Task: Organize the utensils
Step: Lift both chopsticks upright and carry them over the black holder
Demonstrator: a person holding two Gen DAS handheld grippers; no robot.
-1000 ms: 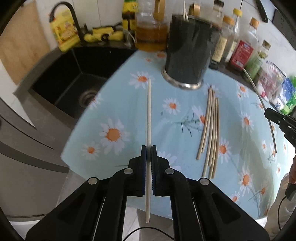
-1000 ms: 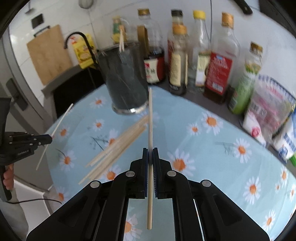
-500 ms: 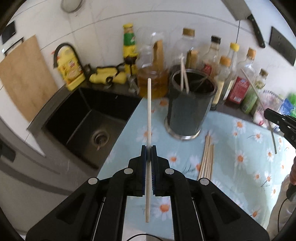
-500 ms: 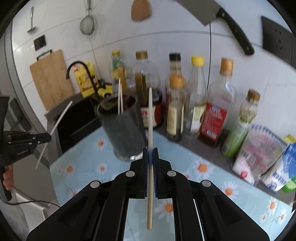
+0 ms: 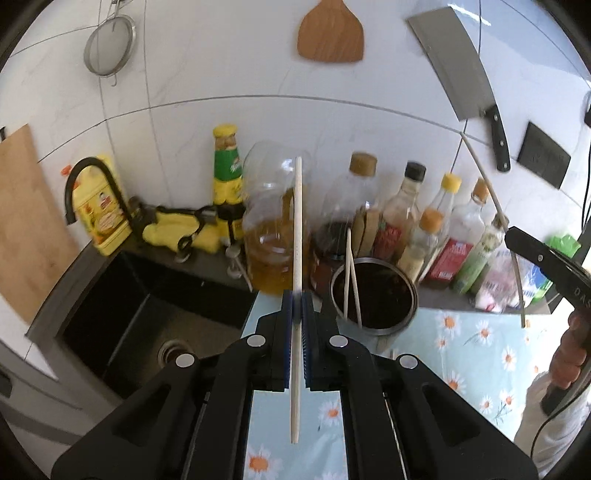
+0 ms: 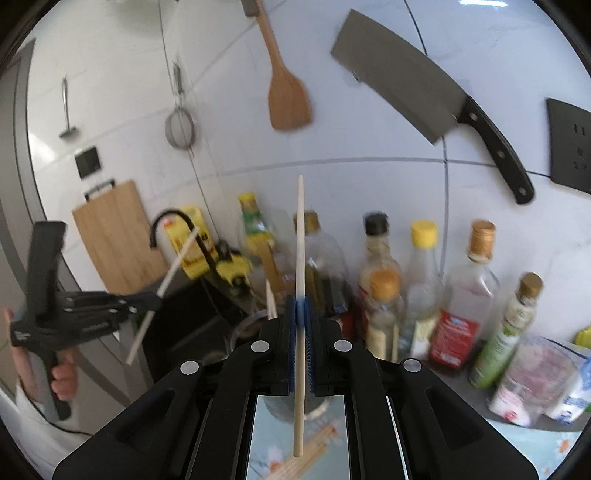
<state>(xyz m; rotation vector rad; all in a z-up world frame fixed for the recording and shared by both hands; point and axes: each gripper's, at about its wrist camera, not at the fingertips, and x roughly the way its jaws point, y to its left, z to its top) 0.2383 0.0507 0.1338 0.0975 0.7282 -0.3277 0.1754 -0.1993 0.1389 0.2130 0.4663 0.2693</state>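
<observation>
My left gripper is shut on a pale chopstick that points up and away. The dark round utensil holder stands just to its right on the daisy cloth, with two chopsticks in it. My right gripper is shut on another chopstick, held upright above the holder's rim. Several loose chopsticks lie on the cloth below it. Each gripper shows in the other's view: the right one and the left one.
A black sink with a black tap lies to the left. Several sauce and oil bottles line the back wall. A cleaver, a wooden spatula and a strainer hang above. Bags sit at the right.
Both grippers have risen and tilted up, each with its chopstick, from above the cloth to the level of the holder's rim. The wall and hanging tools have come into view.
</observation>
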